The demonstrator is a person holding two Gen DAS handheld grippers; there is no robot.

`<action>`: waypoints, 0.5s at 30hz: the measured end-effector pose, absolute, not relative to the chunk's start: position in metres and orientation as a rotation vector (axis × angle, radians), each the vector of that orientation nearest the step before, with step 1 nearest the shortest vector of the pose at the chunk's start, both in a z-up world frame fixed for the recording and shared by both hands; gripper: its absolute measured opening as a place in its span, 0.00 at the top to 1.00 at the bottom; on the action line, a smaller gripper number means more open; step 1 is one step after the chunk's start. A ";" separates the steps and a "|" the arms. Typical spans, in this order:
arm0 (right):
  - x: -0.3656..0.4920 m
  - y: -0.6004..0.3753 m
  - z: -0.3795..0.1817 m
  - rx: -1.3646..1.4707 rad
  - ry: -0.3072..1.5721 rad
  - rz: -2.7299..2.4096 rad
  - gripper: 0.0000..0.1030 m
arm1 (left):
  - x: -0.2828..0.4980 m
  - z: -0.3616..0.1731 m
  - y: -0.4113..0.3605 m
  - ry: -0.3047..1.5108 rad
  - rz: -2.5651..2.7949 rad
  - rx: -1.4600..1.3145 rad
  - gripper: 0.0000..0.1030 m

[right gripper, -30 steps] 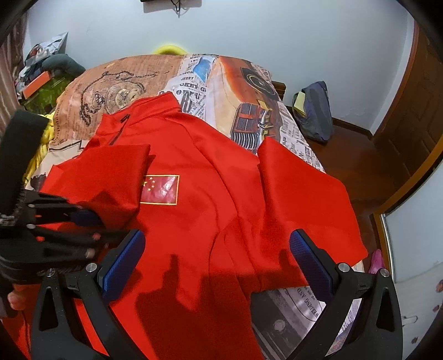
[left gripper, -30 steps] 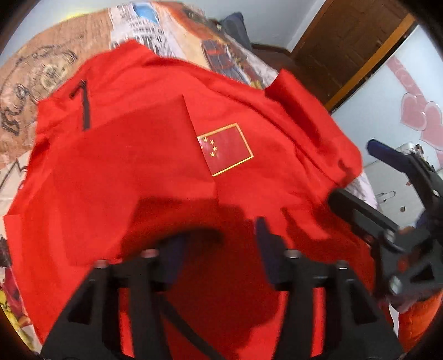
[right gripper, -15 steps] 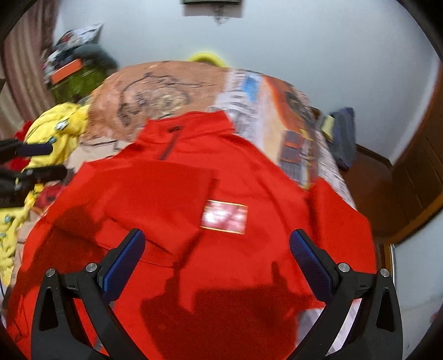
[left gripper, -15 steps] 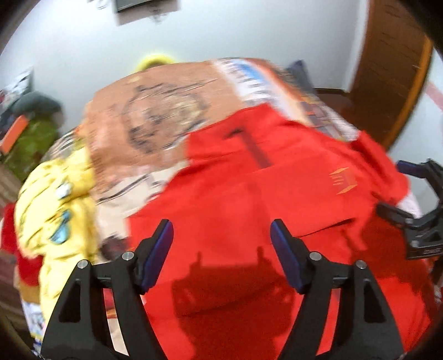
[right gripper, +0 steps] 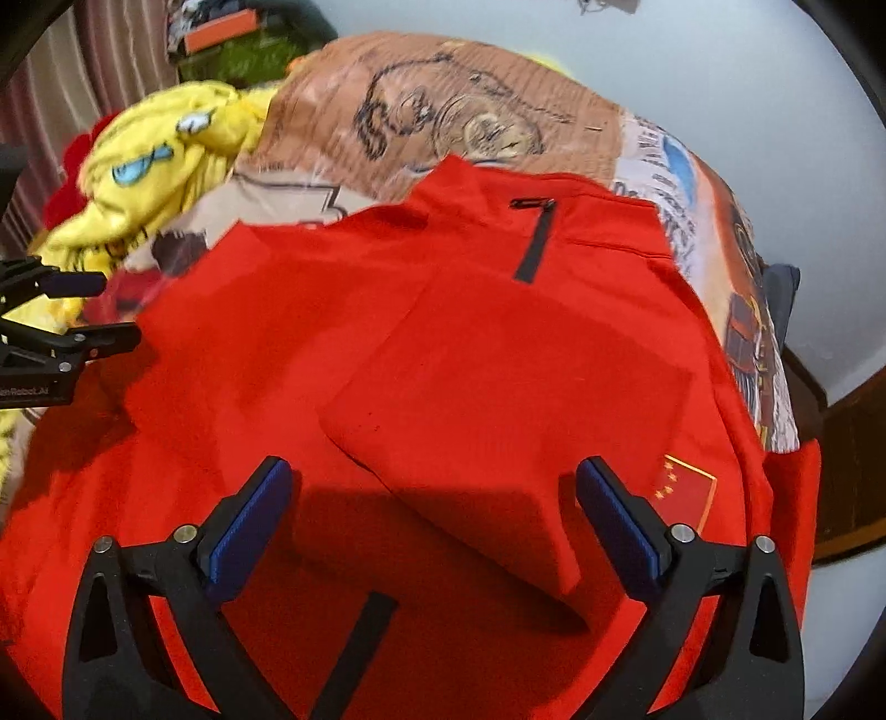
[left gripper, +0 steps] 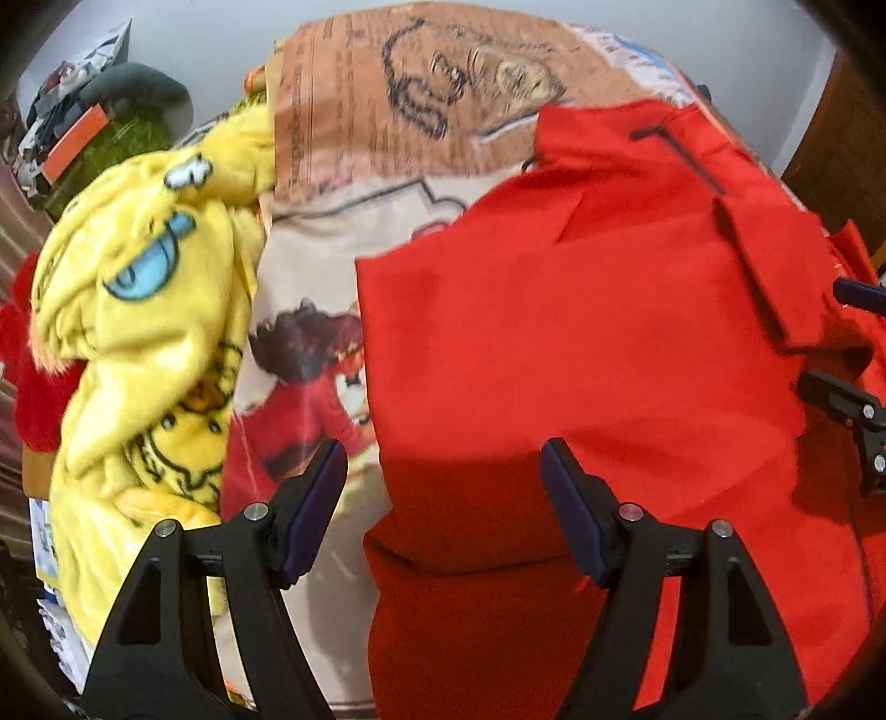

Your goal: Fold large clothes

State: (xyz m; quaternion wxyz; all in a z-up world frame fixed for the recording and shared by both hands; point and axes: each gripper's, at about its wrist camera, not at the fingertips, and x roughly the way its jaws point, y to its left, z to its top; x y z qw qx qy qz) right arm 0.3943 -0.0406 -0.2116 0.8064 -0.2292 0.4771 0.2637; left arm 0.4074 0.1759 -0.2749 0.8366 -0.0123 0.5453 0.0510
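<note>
A large red top [right gripper: 470,360] with a black neck zip and a small flag patch [right gripper: 684,487] lies spread on the bed, one sleeve folded across its chest. It also shows in the left wrist view [left gripper: 581,343]. My left gripper [left gripper: 443,504] is open and empty, hovering over the top's left edge. My right gripper [right gripper: 432,526] is open and empty above the folded sleeve. Each gripper shows at the edge of the other's view: the left one [right gripper: 83,310] and the right one [left gripper: 853,354].
A yellow fleece blanket [left gripper: 144,310] is heaped at the left of the bed. The printed bedsheet [left gripper: 432,111] shows beyond the collar. Clutter [right gripper: 232,39] sits by the wall at the far left. A wooden door [right gripper: 847,465] is at the right.
Both grippers have swung left. The left gripper, near shut over the top's middle a second ago, now stands open over its left edge. The right gripper moved from the right sleeve to the chest.
</note>
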 end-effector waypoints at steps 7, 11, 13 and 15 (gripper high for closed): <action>0.396 -0.038 -0.217 -0.500 0.984 0.564 0.47 | 0.404 -0.296 0.172 1.162 0.119 -0.013 0.30; 0.398 -0.037 -0.214 -0.504 0.974 0.586 0.78 | 0.405 -0.299 0.172 1.170 0.129 -0.025 0.30; 0.400 -0.041 -0.209 -0.482 0.987 0.605 0.91 | 0.405 -0.300 0.171 1.170 0.134 -0.019 0.30; 0.402 -0.050 -0.199 -0.455 0.969 0.598 0.91 | 0.405 -0.299 0.170 1.170 0.139 -0.008 0.30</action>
